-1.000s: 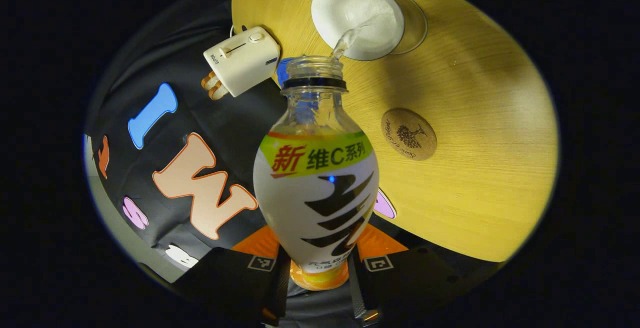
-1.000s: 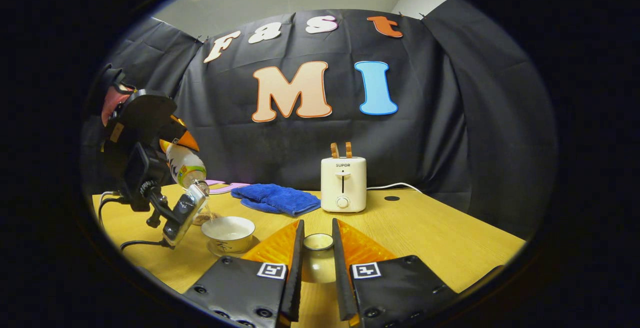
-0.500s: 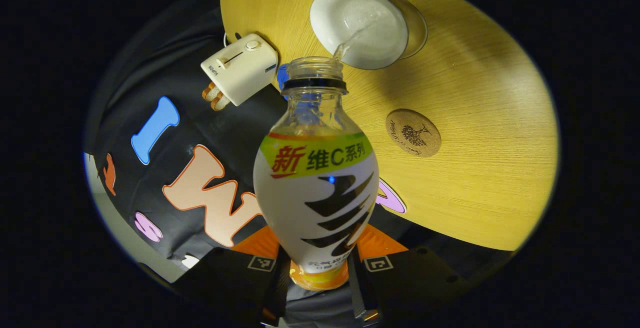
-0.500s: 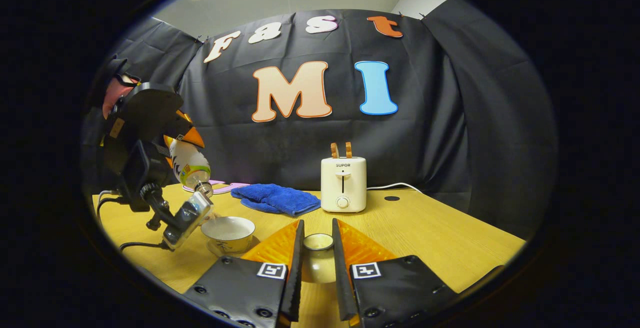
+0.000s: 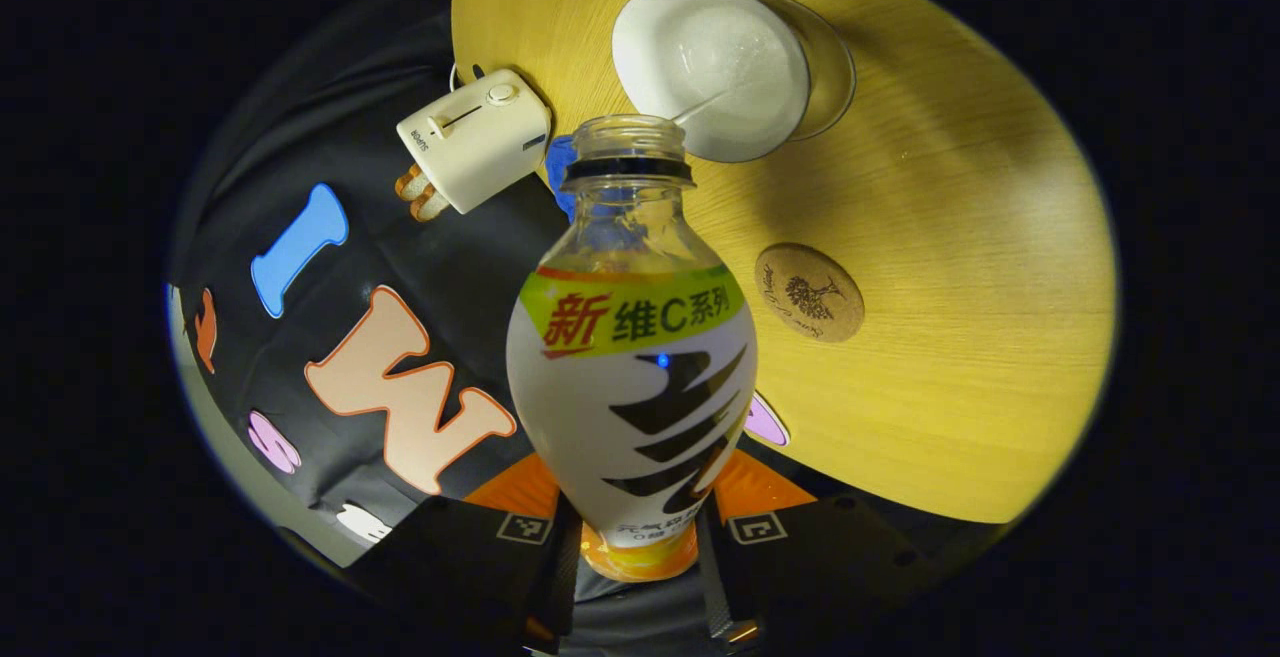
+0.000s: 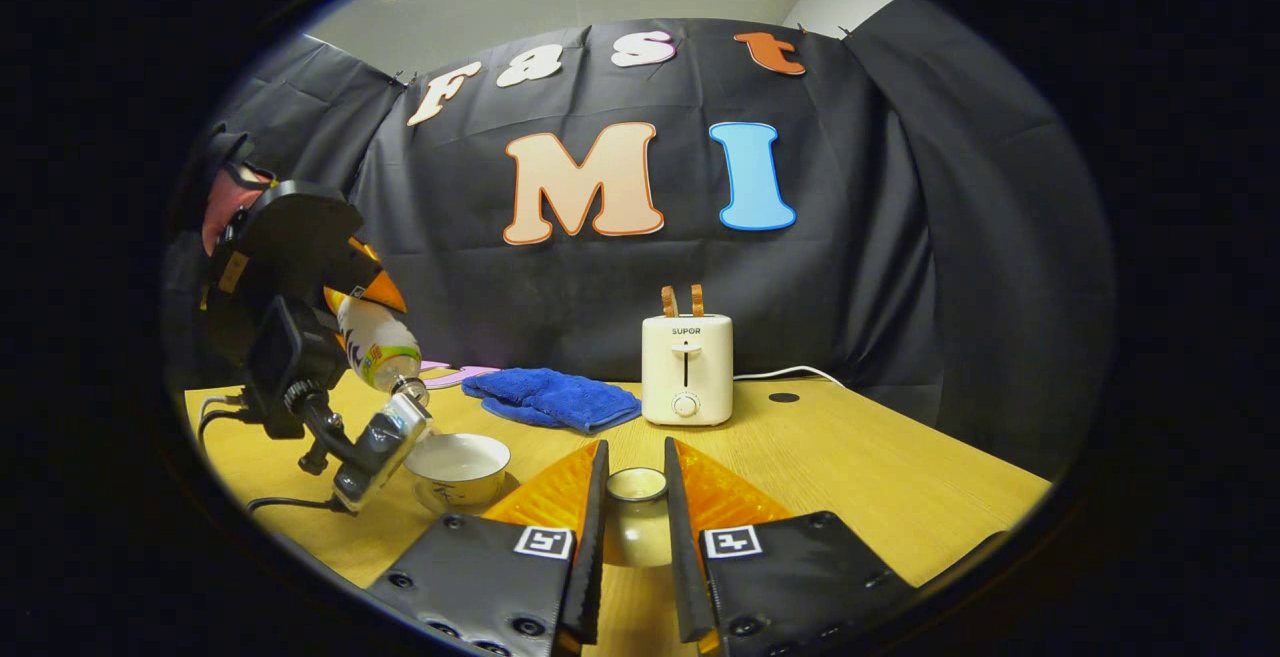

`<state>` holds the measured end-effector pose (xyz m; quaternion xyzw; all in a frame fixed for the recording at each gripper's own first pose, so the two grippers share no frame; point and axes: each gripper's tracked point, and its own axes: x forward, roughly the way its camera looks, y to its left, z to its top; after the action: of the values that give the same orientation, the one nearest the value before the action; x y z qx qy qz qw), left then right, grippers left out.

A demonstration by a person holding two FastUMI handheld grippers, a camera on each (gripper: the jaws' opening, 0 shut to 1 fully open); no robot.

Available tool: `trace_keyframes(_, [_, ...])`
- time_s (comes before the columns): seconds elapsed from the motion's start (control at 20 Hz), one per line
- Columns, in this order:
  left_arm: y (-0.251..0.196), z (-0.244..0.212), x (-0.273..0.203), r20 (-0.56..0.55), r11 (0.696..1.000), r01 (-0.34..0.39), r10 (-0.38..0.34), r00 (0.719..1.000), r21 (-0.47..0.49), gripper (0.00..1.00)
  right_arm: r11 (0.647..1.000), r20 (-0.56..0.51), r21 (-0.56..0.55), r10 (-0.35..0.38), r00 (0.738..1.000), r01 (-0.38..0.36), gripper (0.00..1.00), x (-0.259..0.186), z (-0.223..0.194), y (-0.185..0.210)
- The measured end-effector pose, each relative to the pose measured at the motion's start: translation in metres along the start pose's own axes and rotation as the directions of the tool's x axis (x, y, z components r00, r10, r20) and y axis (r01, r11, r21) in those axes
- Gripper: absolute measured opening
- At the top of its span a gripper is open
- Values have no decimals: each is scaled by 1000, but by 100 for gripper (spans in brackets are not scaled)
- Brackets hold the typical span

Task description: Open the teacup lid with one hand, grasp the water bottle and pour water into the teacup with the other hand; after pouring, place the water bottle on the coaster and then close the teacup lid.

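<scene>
The left gripper (image 5: 637, 537) has its fingers closed on the base of the water bottle (image 5: 632, 377), which is tipped mouth-down over the open teacup (image 5: 712, 67) on the desk (image 5: 950, 267); a thin stream runs from the mouth. The bottle hides part of the cup's near rim and most of the blue cloth (image 6: 552, 397). The coaster (image 5: 809, 292) lies bare beside it. The right gripper (image 6: 628, 537) clamps the teacup lid (image 6: 636, 512), its lower part hidden between the fingers. A toaster (image 6: 686, 369) stands behind.
</scene>
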<state>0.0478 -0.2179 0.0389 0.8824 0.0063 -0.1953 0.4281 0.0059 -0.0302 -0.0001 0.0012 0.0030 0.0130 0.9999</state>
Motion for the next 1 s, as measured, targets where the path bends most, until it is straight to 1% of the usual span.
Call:
trace_keyframes(0.05, [-6, 1, 2, 13, 1000, 10, -9, 1000, -29, 48, 1000, 0, 0, 0, 1000, 0, 34, 0, 0, 0])
trace_keyframes(0.1, [-14, 2, 5, 28, 997, 26, -24, 999, -76, 48, 1000, 0, 0, 0, 1000, 0, 33, 0, 0, 0])
trace_keyframes(0.15, [-23, 3, 7, 42, 991, 45, -40, 998, -127, 49, 1000, 0, 0, 0, 1000, 0, 34, 0, 0, 0])
trace_keyframes(0.25, [-37, 5, 10, 73, 975, 67, -53, 996, -213, 48, 1000, 0, 0, 0, 1000, 0, 33, 0, 0, 1])
trace_keyframes(0.3, [-43, 9, 12, 100, 960, 79, -54, 994, -270, 48, 1000, 1, 0, 0, 1000, 0, 33, 0, 0, 1])
trace_keyframes(0.35, [-49, 12, 13, 129, 932, 103, -61, 990, -347, 48, 1000, 0, 0, 0, 1000, 0, 33, 1, 0, 0])
trace_keyframes(0.4, [-54, 17, 13, 160, 893, 125, -61, 985, -432, 48, 1000, 0, 0, 0, 1000, 0, 34, 1, 0, 0])
trace_keyframes(0.45, [-57, 19, 11, 185, 851, 137, -48, 982, -506, 46, 1000, 0, -1, 0, 1000, 0, 34, 1, 0, 0])
trace_keyframes(0.55, [-58, 22, 9, 218, 768, 149, -12, 976, -623, 48, 1000, -1, 0, 0, 1000, 0, 33, 0, -1, 0])
trace_keyframes(0.6, [-59, 25, 8, 241, 720, 165, 3, 971, -674, 48, 1000, -1, -1, 0, 1000, 0, 34, 1, -1, 0])
trace_keyframes(0.65, [-56, 27, 3, 262, 663, 178, 28, 965, -727, 48, 1000, -1, 0, 0, 1000, 0, 33, 1, -1, 0])
trace_keyframes(0.7, [-48, 29, 1, 280, 587, 187, 71, 957, -788, 48, 1000, -2, -1, 0, 1000, 0, 34, 1, 0, 1])
trace_keyframes(0.75, [-41, 28, -2, 296, 489, 208, 109, 949, -847, 48, 1000, -1, -1, 0, 1000, 0, 34, 1, 0, 1])
trace_keyframes(0.8, [-34, 29, -5, 311, 378, 237, 150, 938, -895, 48, 1000, 0, 0, 0, 1000, 0, 33, 0, 0, 1])
trace_keyframes(0.85, [-26, 27, -7, 316, 269, 260, 194, 929, -927, 48, 1000, -1, -1, 0, 1000, 0, 34, 1, -1, 0])
trace_keyframes(0.9, [-18, 21, -6, 306, 171, 270, 239, 922, -947, 48, 1000, -1, -1, 0, 1000, 0, 34, 1, -1, 0])
trace_keyframes(0.95, [-12, 14, -5, 288, 84, 276, 275, 917, -958, 48, 1000, -2, -1, 0, 1000, 0, 34, 0, 0, 0])
trace_keyframes(1.0, [-8, 9, -3, 276, 6, 288, 301, 913, -958, 47, 1000, -2, -1, 0, 1000, 0, 33, 1, 0, 0])
